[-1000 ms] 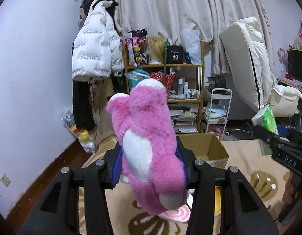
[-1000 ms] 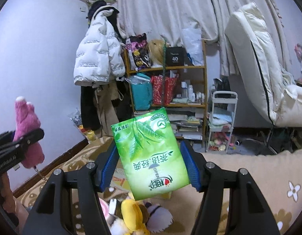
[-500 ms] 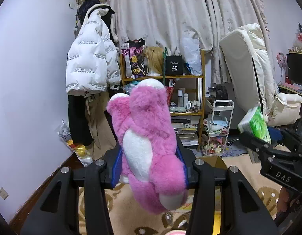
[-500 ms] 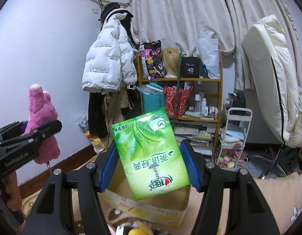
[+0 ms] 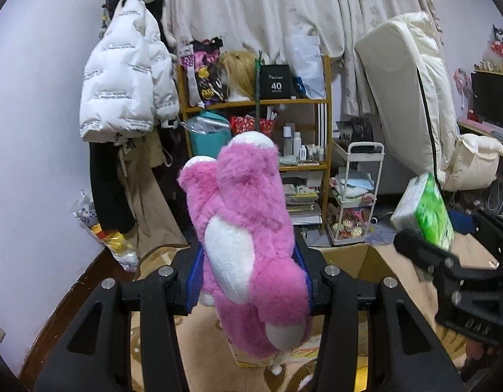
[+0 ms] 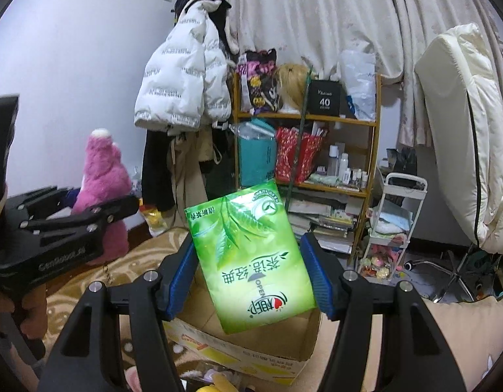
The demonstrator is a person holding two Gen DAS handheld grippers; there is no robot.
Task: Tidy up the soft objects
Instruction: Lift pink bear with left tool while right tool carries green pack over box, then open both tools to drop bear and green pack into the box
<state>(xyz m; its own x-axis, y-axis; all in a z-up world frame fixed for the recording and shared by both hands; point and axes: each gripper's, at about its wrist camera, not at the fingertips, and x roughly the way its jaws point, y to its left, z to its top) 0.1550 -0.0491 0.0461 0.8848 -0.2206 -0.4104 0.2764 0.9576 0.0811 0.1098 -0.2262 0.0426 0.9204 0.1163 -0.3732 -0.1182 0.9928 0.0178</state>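
Note:
My left gripper (image 5: 248, 281) is shut on a pink plush bear (image 5: 248, 245) with a white belly, held upright in the air. The bear also shows at the left of the right wrist view (image 6: 103, 176). My right gripper (image 6: 250, 271) is shut on a green tissue pack (image 6: 251, 261) with leaf print, held above an open cardboard box (image 6: 251, 346). The pack shows at the right of the left wrist view (image 5: 428, 212), and the box lies below the bear there (image 5: 356, 258).
A wooden shelf (image 5: 261, 104) full of bags, bottles and books stands against the curtain. A white puffer jacket (image 5: 127, 81) hangs at left. A white cart (image 5: 356, 196) and a leaning mattress (image 5: 411, 98) stand at right. More plush toys (image 6: 219, 382) lie on the patterned rug.
Both grippers have lifted and moved closer to the box, each still holding its object. The box now lies directly below the tissue pack.

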